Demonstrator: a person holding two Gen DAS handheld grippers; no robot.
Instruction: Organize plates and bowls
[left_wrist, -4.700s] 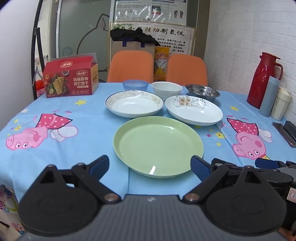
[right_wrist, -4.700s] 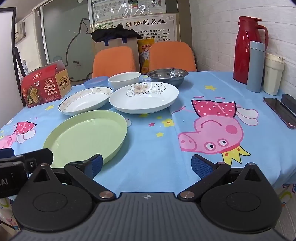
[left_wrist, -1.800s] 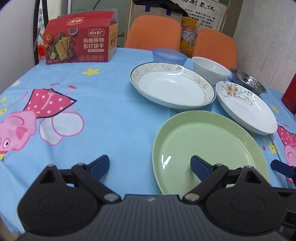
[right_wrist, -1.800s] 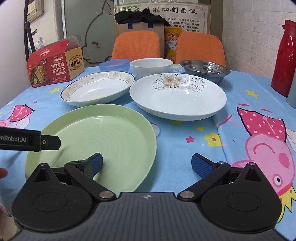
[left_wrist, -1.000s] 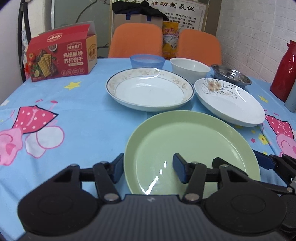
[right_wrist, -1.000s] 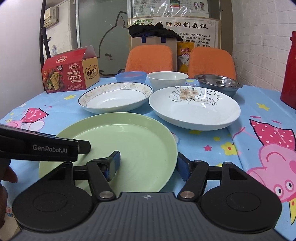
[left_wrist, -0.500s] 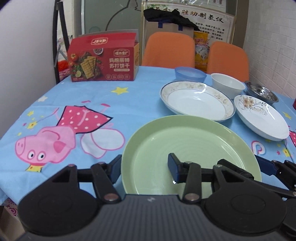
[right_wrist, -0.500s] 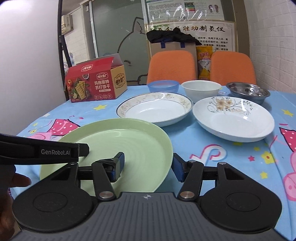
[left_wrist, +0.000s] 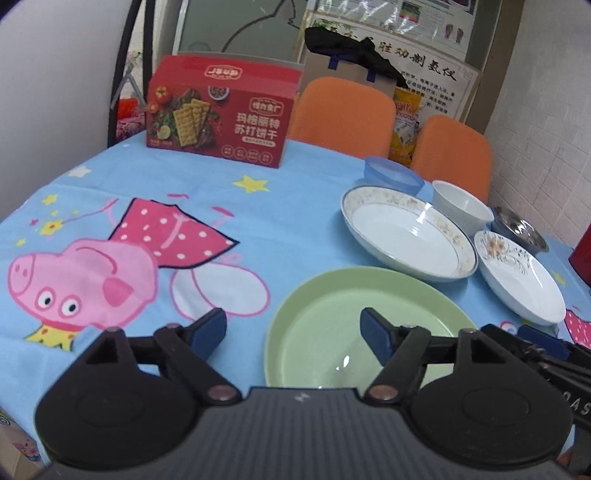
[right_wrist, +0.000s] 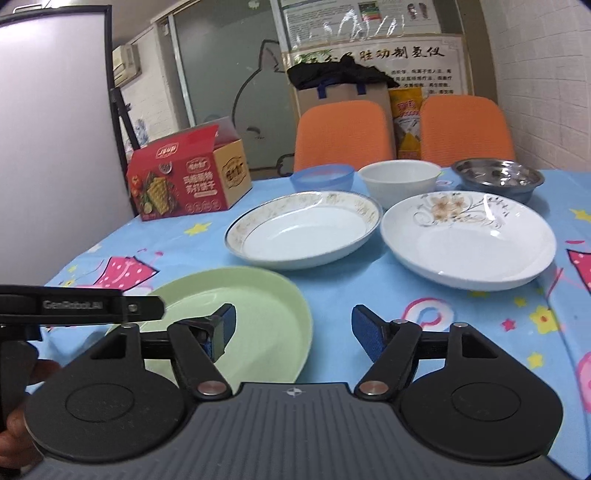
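Left wrist view showed my left gripper (left_wrist: 293, 328) opening astride the green plate's (left_wrist: 325, 314) near-left rim, gripping nothing. My right gripper (right_wrist: 291, 326) was opening over its opposite edge; the plate lay flat on the surface (left_wrist: 258, 221), likely as a stacking base.

A dining spot in a clinic-like room is suggested by a clothed table (right_wrist: 424, 291), orange chairs (right_wrist: 343, 133) and a wall poster (right_wrist: 373, 59).

Plain green plate (left_wrist: 332, 325), gold-rimmed white plate (left_wrist: 406, 232), flower-patterned white plate (right_wrist: 469, 240), blue cartoon-pig tablecloth (left_wrist: 110, 229).
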